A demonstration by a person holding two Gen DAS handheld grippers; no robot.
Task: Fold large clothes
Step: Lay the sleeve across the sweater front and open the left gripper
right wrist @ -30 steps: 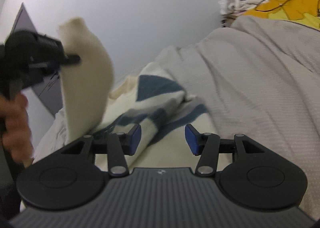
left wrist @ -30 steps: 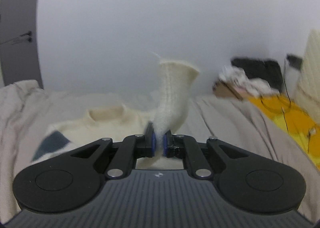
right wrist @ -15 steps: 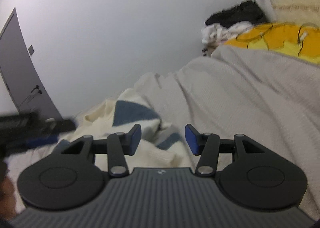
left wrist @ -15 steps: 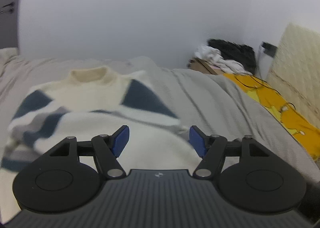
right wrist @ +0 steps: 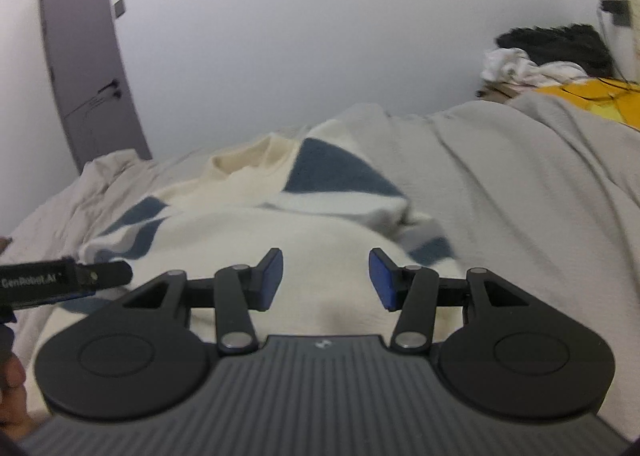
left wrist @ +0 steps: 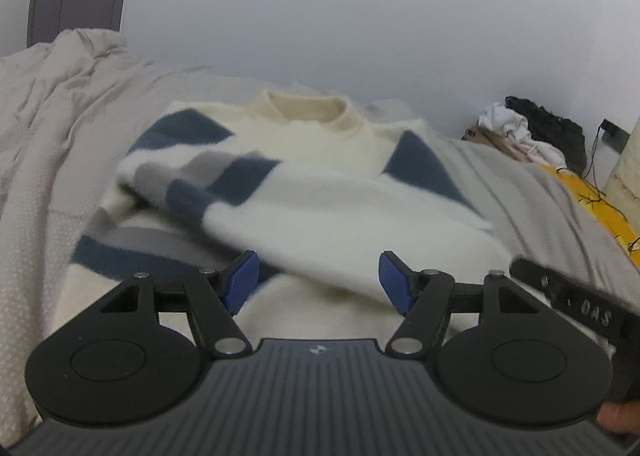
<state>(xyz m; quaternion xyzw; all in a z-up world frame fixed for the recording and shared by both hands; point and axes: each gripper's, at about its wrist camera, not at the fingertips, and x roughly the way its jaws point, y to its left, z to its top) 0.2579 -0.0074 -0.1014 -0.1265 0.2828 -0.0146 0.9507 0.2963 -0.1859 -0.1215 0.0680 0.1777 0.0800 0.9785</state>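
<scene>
the sweater lies flat on the bed, collar toward the far wall, one sleeve folded across its chest. the left gripper hangs wide and empty over the near hem; the right gripper hangs half open, empty too. the next fold looks best done by pinching both hem corners squarely, lifting evenly and laying the hem toward the collar without dragging the sleeve.
</scene>
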